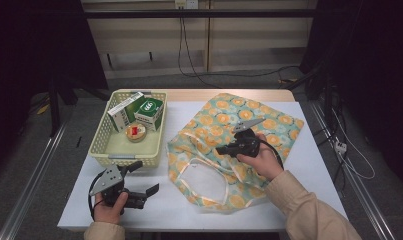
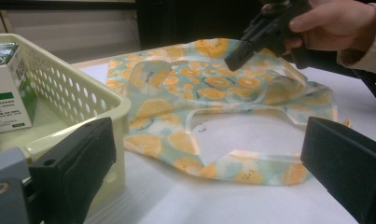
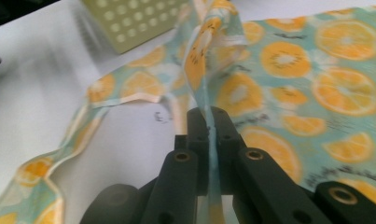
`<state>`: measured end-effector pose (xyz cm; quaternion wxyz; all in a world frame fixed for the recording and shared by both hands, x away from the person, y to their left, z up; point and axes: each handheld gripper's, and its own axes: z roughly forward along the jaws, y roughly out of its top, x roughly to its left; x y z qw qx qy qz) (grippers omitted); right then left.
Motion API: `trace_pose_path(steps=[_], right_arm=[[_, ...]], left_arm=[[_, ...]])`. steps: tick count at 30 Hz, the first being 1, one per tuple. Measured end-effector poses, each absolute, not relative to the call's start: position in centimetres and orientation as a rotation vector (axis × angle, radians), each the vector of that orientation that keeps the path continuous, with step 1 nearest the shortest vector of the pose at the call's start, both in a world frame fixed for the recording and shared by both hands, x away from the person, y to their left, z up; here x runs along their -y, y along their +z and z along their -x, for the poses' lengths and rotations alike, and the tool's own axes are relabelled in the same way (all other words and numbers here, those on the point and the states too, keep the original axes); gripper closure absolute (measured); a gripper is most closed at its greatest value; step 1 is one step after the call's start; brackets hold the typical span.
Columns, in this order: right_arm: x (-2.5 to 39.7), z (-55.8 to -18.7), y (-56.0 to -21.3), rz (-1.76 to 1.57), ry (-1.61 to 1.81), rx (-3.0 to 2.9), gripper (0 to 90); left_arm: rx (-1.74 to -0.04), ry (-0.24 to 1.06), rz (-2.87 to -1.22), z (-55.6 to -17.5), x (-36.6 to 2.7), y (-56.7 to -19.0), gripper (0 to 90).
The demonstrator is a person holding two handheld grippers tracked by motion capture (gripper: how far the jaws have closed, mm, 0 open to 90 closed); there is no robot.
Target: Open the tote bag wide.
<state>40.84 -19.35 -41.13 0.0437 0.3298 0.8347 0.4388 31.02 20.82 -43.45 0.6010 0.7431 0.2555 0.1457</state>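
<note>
A cloth bag (image 1: 216, 120) printed with orange slices on pale green lies on the white table (image 1: 314, 165), its mouth and handles toward the front. My right gripper (image 1: 221, 149) is shut on a fold of the bag's fabric near the mouth; in the right gripper view the jaws (image 3: 209, 116) pinch a raised edge of the bag (image 3: 293, 70). My left gripper (image 1: 145, 178) stands open near the front left, just in front of the basket, with nothing between its jaws. The left gripper view (image 2: 206, 135) looks across at the bag (image 2: 185, 79) and the right gripper (image 2: 237, 58).
A pale yellow perforated basket (image 1: 101, 142) sits at the left with a green and white box (image 1: 150, 112), a second box (image 1: 121, 112) and a small round tin (image 1: 136, 131). The basket's wall (image 2: 83, 93) is close to the left jaw. Dark floor and cables surround the table.
</note>
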Motion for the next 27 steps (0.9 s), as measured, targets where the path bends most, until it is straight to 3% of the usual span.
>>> trace_pose_path(steps=[17,21,27], right_arm=[[22.1,-46.0,-42.6,-1.196,1.263,-2.469,86.0],[22.0,-46.0,-42.8,-1.186,1.213,-2.474,76.3],[22.1,-45.6,-42.8,-1.192,1.180,-2.461,52.2]], left_arm=[[-0.589,0.329,-1.731,-31.1,-20.9,-43.6,2.9],[-0.593,0.329,-1.727,-31.1,-21.0,-43.6,2.9],[-0.597,0.335,-1.722,-31.1,-21.1,-43.5,2.9]])
